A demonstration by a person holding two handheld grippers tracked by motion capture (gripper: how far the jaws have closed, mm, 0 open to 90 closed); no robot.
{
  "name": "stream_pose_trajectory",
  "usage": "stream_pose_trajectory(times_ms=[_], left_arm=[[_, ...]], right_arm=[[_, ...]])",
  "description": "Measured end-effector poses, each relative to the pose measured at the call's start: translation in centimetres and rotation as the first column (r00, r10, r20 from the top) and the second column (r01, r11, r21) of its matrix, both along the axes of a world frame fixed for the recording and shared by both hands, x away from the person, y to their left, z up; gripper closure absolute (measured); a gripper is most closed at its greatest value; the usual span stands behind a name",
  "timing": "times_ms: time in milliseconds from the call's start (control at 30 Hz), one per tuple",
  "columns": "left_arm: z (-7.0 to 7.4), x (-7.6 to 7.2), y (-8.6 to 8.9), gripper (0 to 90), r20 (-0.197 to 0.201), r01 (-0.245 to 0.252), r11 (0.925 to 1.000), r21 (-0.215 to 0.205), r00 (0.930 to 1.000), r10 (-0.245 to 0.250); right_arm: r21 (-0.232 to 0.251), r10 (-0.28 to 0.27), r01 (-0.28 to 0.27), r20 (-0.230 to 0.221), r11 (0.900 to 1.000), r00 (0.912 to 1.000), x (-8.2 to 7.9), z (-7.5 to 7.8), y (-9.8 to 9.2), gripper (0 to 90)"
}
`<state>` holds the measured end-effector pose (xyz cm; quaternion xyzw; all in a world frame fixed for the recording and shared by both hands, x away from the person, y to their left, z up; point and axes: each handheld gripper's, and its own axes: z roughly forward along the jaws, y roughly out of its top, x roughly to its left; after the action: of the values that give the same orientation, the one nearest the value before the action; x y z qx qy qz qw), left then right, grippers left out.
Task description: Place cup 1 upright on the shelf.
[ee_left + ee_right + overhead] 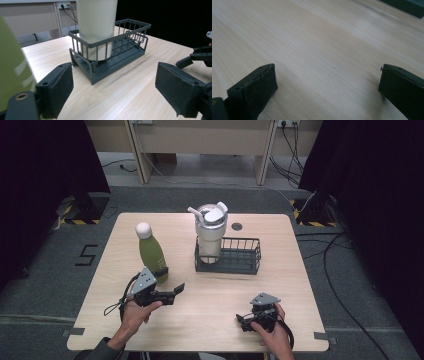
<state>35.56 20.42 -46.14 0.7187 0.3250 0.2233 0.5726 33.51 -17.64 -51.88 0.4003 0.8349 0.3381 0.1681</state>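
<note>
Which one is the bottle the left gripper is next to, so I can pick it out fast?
Start at the wooden table and find the dark wire basket near its middle, with a white tumbler standing in it. Left of the basket, the bottle stands upright on the bare table, just beyond the left gripper. It is slim and olive green with a white cap.

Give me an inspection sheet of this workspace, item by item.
Surface: wooden table, bare at the front.
Job's things: green bottle upright beside the left tool; white tumbler standing in the wire basket.
Clutter: nothing seen.
Grippers: left tool open beside the bottle; right tool open, low over the table.
Cables: one trails from each tool; more on the floor at right.
Surroundings: dark curtains, grey floor.
</note>
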Motion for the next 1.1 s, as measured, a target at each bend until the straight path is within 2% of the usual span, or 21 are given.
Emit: stream_pose_trajectory(times_ms=[200,500,800,933,1100], left_arm=[[-0.4,-0.5,1.0,14.6,-0.004,-0.023,0.9996,0.014,0.9997,0.023],[-1.4,-1.4,3.1,14.7,-0.016,-0.084,0.9961,0.026,0.9963,0.085],[-2.2,-1.7,4.4,14.7,-0.025,-0.130,0.9907,0.040,0.9911,0.131],[-2.3,-1.8,4.7,14.7,-0.016,-0.144,0.9877,0.061,0.9893,0.145],[-2.5,-1.8,5.4,14.7,-0.019,-0.175,0.9821,0.071,0.9841,0.176]], right_arm=[[0.000,0.000,0.000,0.000,1.000,1.0000,0.0,0.0,0.0,1.8],[0.000,-0.001,0.001,-0.001,1.000,1.0000,0.0,0.0,0.0,1.6],[0.000,-0.001,0.001,-0.001,1.000,1.0000,0.0,0.0,0.0,1.6],[0.000,-0.001,0.001,-0.001,1.000,1.0000,0.0,0.0,0.0,1.6],[-0.001,-0.001,0.001,0.000,1.000,1.0000,0.0,0.0,0.0,1.6]])
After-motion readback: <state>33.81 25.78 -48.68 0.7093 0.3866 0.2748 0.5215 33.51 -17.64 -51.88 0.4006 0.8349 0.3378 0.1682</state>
